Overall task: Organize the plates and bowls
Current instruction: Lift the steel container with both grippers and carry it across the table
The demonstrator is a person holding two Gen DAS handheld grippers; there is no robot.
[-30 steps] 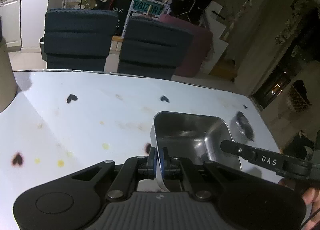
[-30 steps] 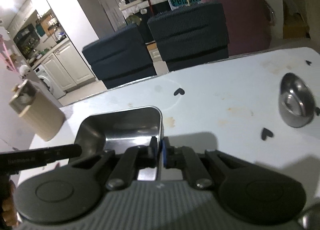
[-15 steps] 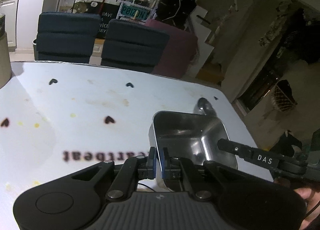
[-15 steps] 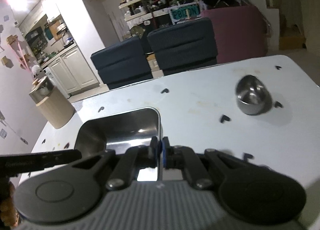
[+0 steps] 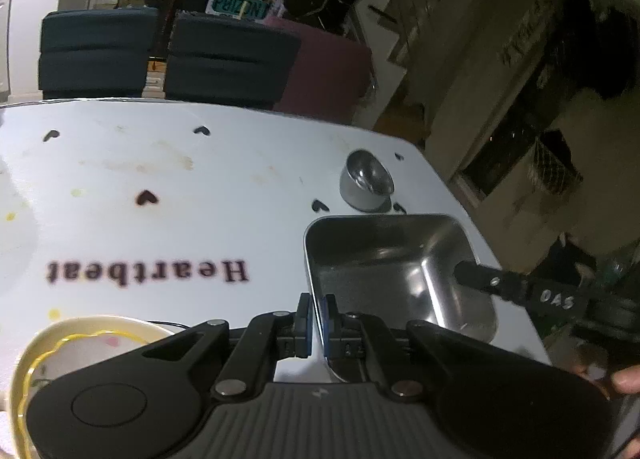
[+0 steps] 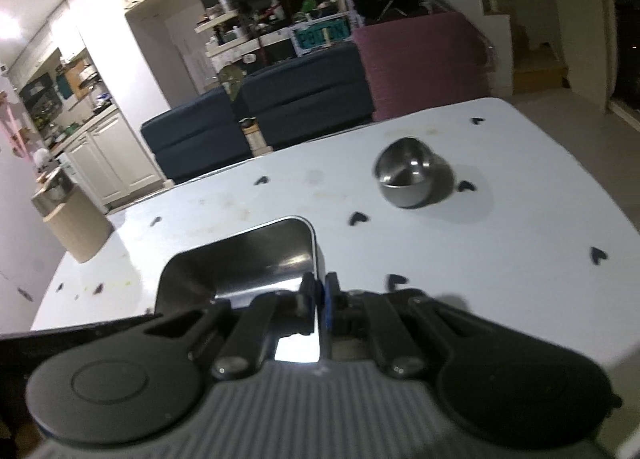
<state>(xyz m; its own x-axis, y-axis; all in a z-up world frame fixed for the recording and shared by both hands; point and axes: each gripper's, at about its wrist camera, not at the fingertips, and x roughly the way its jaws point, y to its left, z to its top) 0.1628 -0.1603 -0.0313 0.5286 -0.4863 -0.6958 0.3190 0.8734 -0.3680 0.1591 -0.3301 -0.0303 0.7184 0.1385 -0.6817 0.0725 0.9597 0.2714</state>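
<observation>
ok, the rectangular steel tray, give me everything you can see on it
The rectangular stainless-steel tray is a deep, shiny metal pan with rounded corners, a thin rim and sloped walls, and it looks empty. Both tongs grip it by opposite rims: the left tongs are shut on its near-left edge, the right tongs on the opposite wall. It sits roughly level over the white heart-print tablecloth; contact with the table cannot be told. The small round steel bowl stands apart beyond it.
</observation>
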